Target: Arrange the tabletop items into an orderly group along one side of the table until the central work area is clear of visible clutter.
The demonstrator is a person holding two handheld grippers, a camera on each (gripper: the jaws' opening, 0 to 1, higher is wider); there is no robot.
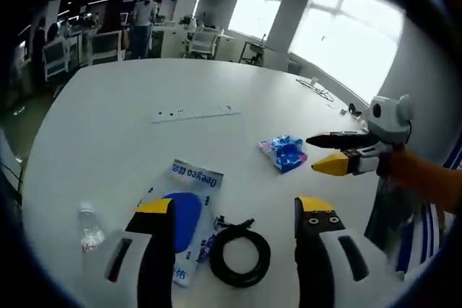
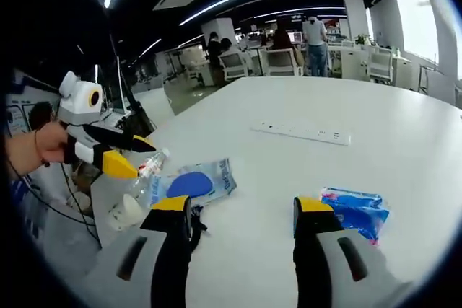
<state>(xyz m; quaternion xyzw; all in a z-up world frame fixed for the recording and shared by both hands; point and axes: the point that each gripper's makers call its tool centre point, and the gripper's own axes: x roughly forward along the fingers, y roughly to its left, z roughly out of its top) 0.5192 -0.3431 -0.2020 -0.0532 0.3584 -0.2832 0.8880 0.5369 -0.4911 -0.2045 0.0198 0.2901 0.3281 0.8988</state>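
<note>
Left gripper view: our left tongs (image 1: 234,210) gape above a coiled black cable (image 1: 240,256); right tongs (image 2: 242,210) gape near a crinkly blue packet (image 2: 355,210) on the smooth white bench (image 2: 346,106).

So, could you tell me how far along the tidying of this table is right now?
Nothing looks grouped yet. The coiled black cable, the clear pouch with a blue pad, the water bottle, the blue snack packet and the white power strip lie scattered over the white table. The left gripper and right gripper are both open, holding nothing. All five items remain to be moved to one side.
</note>
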